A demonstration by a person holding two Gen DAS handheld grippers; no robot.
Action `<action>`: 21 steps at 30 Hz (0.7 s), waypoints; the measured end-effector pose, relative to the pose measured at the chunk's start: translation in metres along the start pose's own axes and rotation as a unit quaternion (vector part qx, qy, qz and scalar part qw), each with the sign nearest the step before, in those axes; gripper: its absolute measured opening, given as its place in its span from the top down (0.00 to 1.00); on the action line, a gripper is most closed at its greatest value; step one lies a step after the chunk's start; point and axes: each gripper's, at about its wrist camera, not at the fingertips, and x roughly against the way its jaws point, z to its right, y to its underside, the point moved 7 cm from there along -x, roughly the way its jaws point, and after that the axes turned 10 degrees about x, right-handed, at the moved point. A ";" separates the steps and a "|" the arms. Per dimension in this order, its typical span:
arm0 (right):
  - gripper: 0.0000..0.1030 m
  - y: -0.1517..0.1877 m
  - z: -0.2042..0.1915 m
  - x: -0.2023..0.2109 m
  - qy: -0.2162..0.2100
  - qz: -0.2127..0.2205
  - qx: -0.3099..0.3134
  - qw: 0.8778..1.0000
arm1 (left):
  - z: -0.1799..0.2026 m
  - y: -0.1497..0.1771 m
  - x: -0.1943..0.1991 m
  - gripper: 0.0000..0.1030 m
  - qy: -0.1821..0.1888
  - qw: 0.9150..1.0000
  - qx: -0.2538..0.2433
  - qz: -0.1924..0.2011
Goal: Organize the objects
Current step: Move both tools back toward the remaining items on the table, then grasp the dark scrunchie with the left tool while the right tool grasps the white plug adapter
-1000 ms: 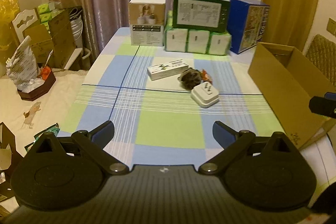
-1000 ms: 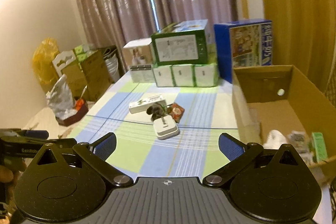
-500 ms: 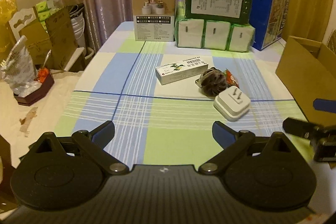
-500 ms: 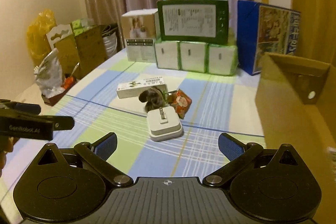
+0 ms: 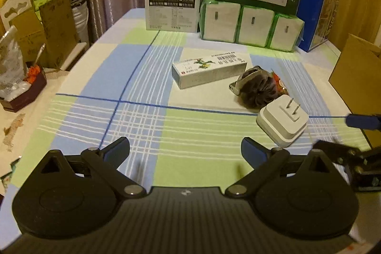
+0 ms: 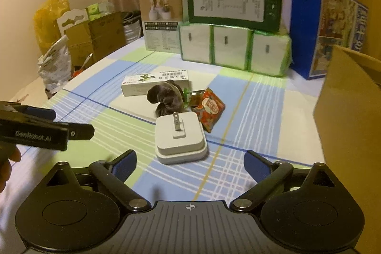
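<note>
Right wrist: one charger (image 6: 180,141), one pouch (image 6: 209,108).

Left gripper (image 5: 185,151): matte black body, ribbed centre plate with small white logo, two round disc housings, black linkage arms with silver pivot screws, blue pads on fingertips (image 5: 116,150). Right gripper (image 6: 190,164): same build, crosshair mark on plate. At left edge of right wrist view, left gripper's black side reads "GenRobot.AI". Hand (image 6: 7,167) partly visible lower left, no sleeve seen.
</note>
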 end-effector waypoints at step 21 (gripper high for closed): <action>0.38 -0.005 -0.006 -0.069 -0.021 -0.034 0.049 0.998 | -0.004 -0.004 -0.020 0.05 -0.002 1.000 0.002 -0.013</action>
